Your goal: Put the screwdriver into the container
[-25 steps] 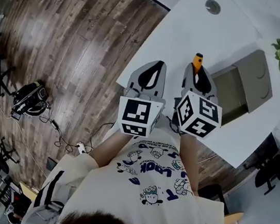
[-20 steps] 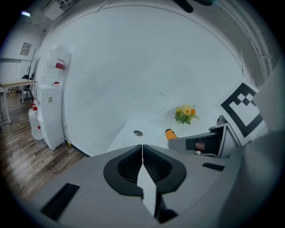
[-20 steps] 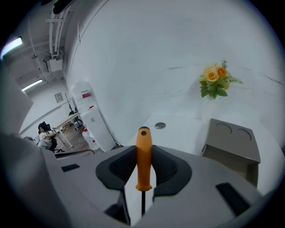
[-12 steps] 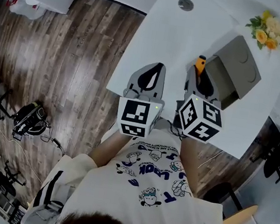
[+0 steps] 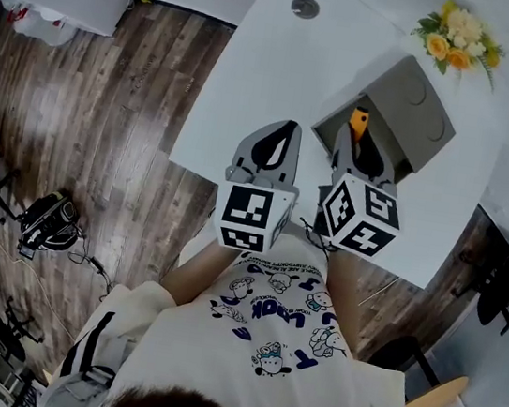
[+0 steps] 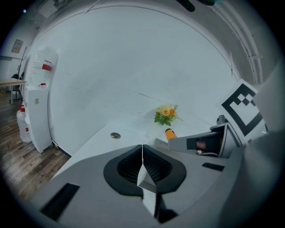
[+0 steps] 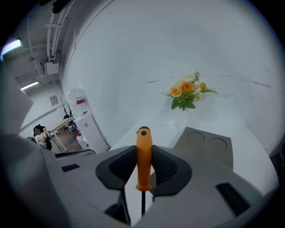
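So, the right tongs [image 5: 357,154] are clamped on the screwdriver [image 7: 143,156] by its orange handle, with the thin shaft running back toward the gripper's camera. In the head view the handle tip sits just right of centre frame, overlapping the lower-left edge of the grey container [image 5: 419,104]. That container sits on the white worktop [image 5: 255,75], with yellow flowers [image 5: 454,43] at upper right. The left tongs [image 6: 142,165] are pressed together with nothing in them, just beside the right ones.

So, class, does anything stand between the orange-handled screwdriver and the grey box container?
Nothing visible does: the right tool holds the orange-handled screwdriver close by the grey box container, no object between them.
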{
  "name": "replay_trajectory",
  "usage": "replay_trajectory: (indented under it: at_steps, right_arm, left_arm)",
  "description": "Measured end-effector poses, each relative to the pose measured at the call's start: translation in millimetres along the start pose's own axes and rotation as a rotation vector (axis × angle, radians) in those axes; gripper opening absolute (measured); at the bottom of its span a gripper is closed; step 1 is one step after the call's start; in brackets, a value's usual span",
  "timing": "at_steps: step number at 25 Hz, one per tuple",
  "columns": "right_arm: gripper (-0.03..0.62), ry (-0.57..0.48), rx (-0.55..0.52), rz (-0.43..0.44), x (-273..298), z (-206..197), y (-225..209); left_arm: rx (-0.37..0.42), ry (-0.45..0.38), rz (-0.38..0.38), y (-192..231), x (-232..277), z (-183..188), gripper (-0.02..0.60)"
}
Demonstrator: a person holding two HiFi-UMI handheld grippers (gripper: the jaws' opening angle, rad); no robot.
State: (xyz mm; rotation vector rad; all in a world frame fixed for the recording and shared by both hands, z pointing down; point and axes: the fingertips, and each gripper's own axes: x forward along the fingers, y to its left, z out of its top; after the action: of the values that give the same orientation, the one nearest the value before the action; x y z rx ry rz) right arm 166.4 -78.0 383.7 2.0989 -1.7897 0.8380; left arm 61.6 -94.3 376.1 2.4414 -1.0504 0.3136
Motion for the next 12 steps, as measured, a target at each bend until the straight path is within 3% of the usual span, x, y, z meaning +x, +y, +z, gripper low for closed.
replay_trajectory:
  at_steps: [12]
  right_arm:
    - [0.121,0.021,-0.018,0.041,-1,4,-49]
  left_arm:
    - [-0.004,0.001,0.041,-42,26,-5,0.017]
